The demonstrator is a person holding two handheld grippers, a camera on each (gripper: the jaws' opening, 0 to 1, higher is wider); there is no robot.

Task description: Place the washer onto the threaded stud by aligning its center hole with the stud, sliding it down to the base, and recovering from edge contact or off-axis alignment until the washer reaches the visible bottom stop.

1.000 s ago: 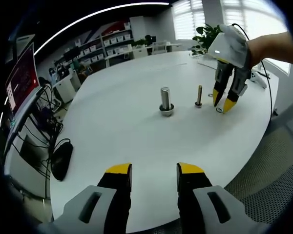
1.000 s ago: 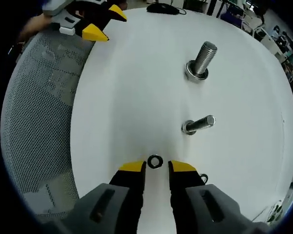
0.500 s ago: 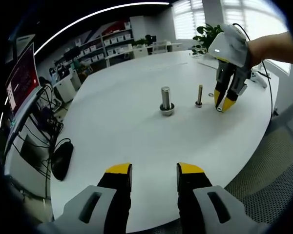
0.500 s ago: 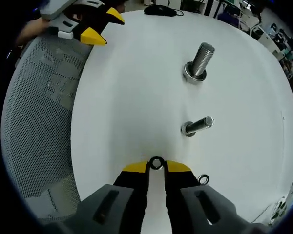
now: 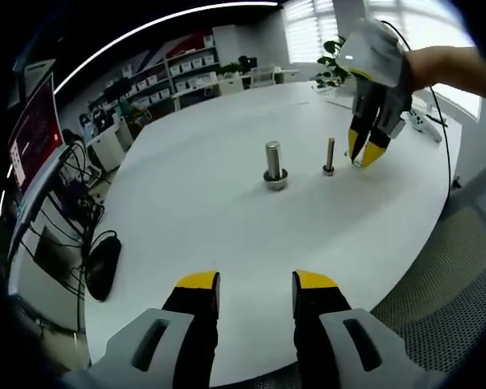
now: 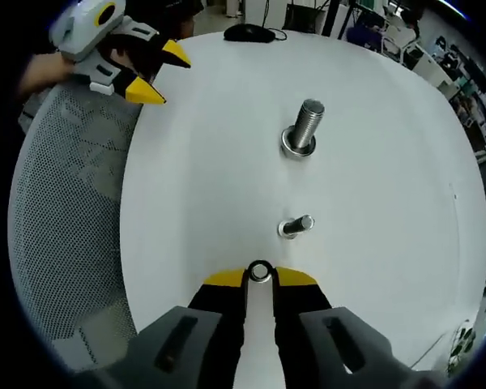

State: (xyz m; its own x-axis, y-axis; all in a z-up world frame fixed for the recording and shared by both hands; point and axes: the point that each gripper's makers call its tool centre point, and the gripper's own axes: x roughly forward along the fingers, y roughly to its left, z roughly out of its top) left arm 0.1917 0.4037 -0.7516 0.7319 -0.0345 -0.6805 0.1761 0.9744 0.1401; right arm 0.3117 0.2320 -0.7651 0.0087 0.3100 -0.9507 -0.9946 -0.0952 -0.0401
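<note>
Pinched edgewise, small dark washer (image 6: 259, 271) shows its hole.

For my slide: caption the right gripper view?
Right gripper pinches a washer near the thin stud.

Ahead of the jaws in the left gripper view, a large white round table (image 5: 202, 211) under even light. Beyond its far edge, shelves with white boxes (image 5: 174, 69) against the back wall, and a long curved ceiling light (image 5: 154, 24) above them. To the upper right of the jaws, bright windows with blinds (image 5: 308, 20) and a green plant (image 5: 334, 61) just beside them. To the left of the jaws, a red screen (image 5: 34, 130), tangled cables (image 5: 77, 190) and a black mouse (image 5: 103, 266) at the table edge. In the right gripper view, to the left of the jaws, a grey mesh chair (image 6: 65, 227) beside the table.
</note>
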